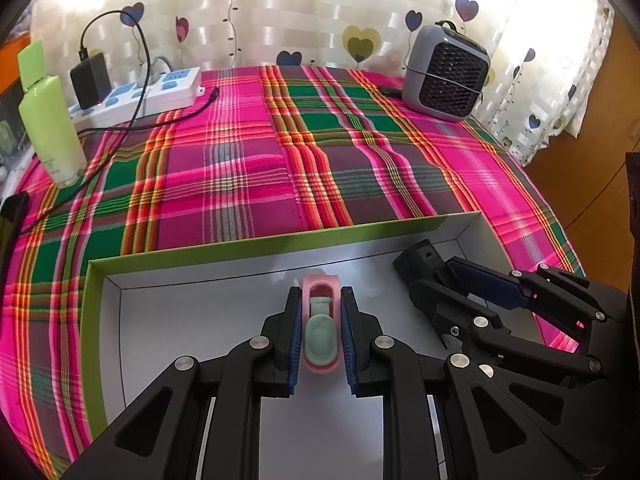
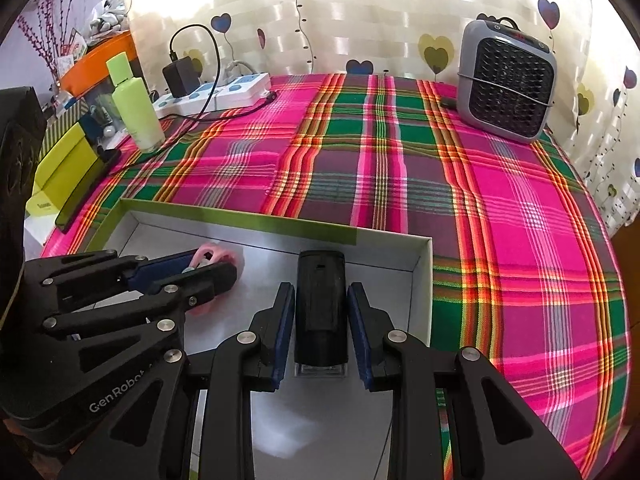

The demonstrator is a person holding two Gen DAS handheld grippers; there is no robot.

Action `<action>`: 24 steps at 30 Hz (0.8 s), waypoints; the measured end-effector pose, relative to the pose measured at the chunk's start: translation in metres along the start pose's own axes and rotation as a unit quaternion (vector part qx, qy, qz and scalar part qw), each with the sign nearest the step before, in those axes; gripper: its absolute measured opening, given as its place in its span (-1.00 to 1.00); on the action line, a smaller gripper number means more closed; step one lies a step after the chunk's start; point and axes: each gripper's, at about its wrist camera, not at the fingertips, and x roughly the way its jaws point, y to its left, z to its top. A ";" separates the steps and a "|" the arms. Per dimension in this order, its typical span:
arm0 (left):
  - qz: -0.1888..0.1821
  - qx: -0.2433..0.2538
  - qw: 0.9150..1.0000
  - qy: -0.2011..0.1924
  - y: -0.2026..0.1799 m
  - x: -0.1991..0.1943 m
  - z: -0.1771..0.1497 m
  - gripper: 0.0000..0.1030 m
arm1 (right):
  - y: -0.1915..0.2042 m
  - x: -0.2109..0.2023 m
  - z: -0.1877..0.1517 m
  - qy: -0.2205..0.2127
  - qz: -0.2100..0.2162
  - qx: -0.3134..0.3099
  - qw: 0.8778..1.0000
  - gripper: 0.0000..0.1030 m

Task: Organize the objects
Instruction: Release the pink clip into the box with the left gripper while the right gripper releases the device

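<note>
While both grippers hang over the box point(image 1: 96, 280), left gripper point(image 1: 320, 332) clamps the pink clip point(image 1: 320, 320), right gripper point(image 2: 320, 320) clamps the black stamp point(image 2: 320, 304); releasing high risks tumbling.

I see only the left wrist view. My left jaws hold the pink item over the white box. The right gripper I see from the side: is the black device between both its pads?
Observer: Yes, the right gripper has the black device between both pads, over the white box.
Operator: What is at its near end?
Observer: A clear base.
Operator: And left of the green bottle?
Observer: A yellow-green box stands there.
</note>
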 end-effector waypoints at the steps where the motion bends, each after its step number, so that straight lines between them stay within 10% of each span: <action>1: 0.000 0.000 1.000 0.000 0.001 0.000 0.000 -0.68 | 0.000 0.000 0.000 0.000 0.000 -0.001 1.000 -0.45; 24: 0.014 -0.010 1.000 -0.019 0.008 -0.018 -0.009 -0.18 | 0.000 -0.016 -0.009 -0.013 -0.010 0.003 1.000 -0.16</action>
